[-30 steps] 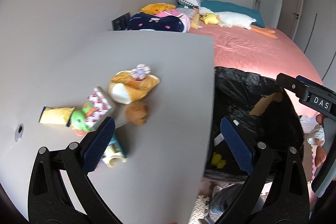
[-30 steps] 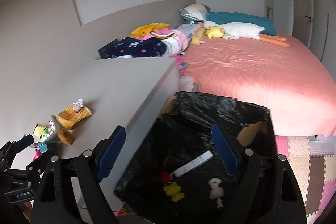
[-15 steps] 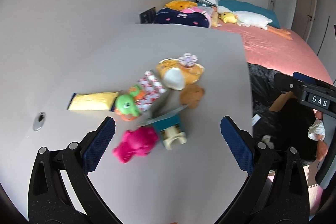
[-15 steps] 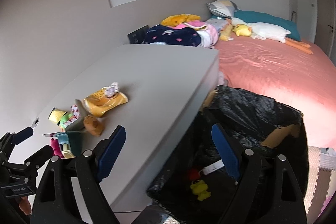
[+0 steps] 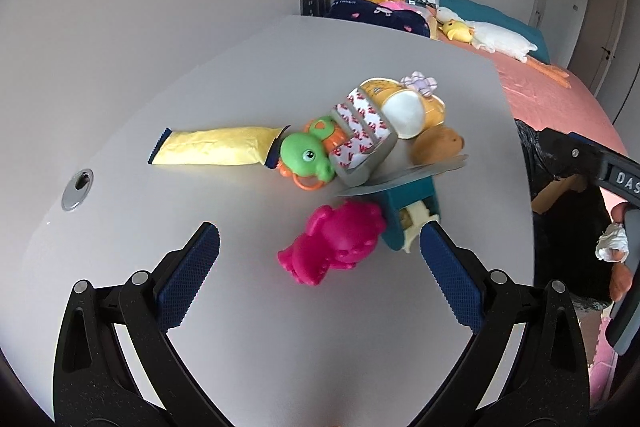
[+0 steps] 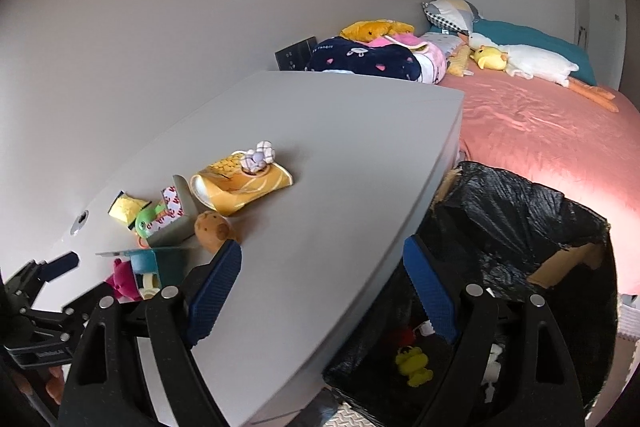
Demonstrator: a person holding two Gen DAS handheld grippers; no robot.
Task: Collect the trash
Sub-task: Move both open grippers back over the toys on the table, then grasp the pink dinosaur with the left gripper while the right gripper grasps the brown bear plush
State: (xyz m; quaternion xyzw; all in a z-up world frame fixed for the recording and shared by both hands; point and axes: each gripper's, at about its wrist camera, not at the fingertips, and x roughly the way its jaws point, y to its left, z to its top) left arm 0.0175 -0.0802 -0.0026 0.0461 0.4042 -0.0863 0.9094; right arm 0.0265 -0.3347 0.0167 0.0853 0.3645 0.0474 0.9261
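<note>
Your left tongs stand wide and empty, tilted down over the desk with the pink toy just ahead between the tips. Your right tongs are also wide with nothing in them, above the desk edge beside the black-lined trash bin. The trash sits bunched: yellow wrapper, green frog toy, red-patterned box, teal tape dispenser, brown lump, all touching or overlapping. Risk: closing on the pink toy likely nudges the dispenser, which touches it. The toy looks smooth and rounded, so it may squirt out of the pads. A knocked piece may roll off the bin-side edge and miss the bin.
</note>
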